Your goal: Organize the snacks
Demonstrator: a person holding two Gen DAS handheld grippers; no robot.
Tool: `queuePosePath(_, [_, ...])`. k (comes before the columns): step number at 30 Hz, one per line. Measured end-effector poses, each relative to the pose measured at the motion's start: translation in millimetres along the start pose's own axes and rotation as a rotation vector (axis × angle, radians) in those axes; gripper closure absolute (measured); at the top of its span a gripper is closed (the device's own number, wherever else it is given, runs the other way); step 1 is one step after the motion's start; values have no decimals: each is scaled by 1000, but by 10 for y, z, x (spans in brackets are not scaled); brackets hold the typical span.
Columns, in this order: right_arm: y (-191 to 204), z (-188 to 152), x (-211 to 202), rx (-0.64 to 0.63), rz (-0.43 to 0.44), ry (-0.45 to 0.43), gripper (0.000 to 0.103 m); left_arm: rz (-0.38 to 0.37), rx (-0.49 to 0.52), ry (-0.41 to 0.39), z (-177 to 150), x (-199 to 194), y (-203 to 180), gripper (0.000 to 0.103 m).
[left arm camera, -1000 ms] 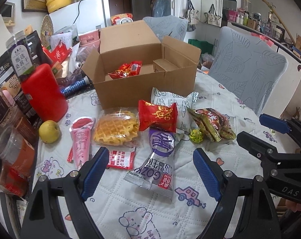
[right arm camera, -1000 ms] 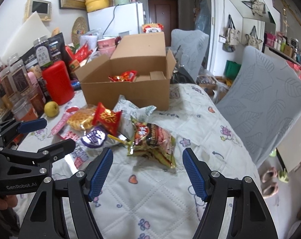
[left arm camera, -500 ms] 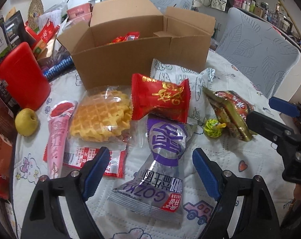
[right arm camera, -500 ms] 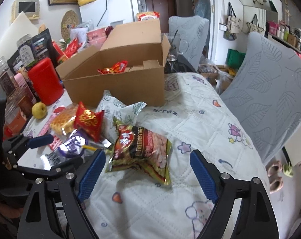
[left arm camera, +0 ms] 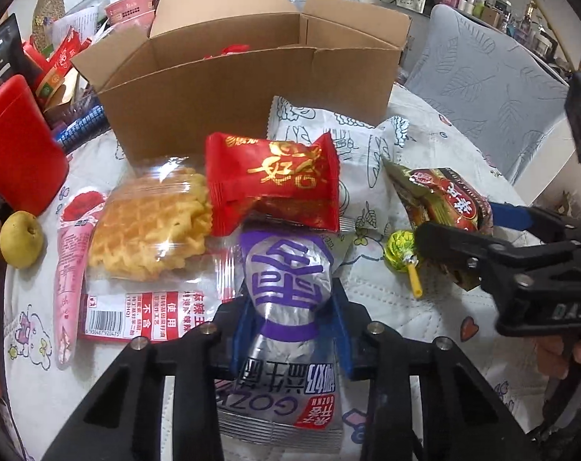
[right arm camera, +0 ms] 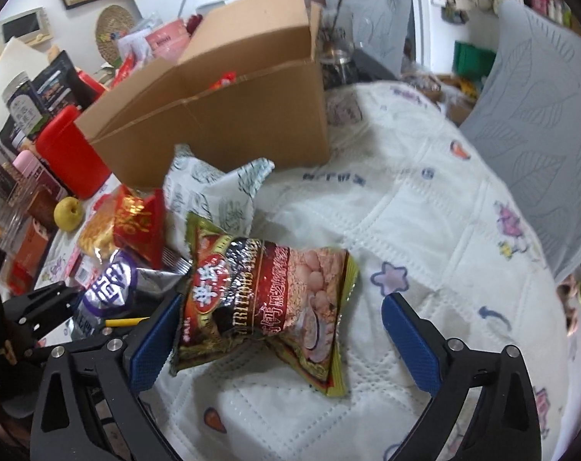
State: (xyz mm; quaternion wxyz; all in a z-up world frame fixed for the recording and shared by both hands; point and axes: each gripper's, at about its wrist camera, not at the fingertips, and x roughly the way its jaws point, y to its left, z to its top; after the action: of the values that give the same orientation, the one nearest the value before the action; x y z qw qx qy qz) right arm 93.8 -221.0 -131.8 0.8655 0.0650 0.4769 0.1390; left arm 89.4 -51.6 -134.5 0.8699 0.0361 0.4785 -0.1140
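Two packets are being taken at once. Left wrist view: left gripper (left arm camera: 290, 330) fingers closing on the silver-purple pack (left arm camera: 286, 280) at its pinched waist, pack lying on the counter (left arm camera: 424, 330) in front of the box (left arm camera: 248, 88); it looks light, crinkly and slippery, so a grip at the narrow middle should suit. Right wrist view: right gripper (right arm camera: 282, 345) fingers wide and opening, straddling the nut bag (right arm camera: 267, 299) without pressing it; bag looks puffy, soft and light, its foil slick; take it across the body, gently, since the contents may crush.
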Motion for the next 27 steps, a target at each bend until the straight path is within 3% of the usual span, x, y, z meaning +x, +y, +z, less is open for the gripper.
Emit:
queuePosePath(2, [-14,-8,10,14,14,0,8,-5,-8,-2,-2,-22,6,70])
queuePosePath(4, [-12,-17,-11,17,44,-5,32,-9,-16,-6,-9,-56,8,71])
queuePosePath(6, [-13,-33,-35,25,35,-9,44,-17,-23,-13,-30,-100,10,71])
queuePosePath(8, [-10,-63,-77,27,30,-22,50,-18,-25,-29,-44,-146,1,72])
queuePosePath(27, [274,-664,-956,-7,13,-163,51,-20,2,-217,-372,-1071,-147,72])
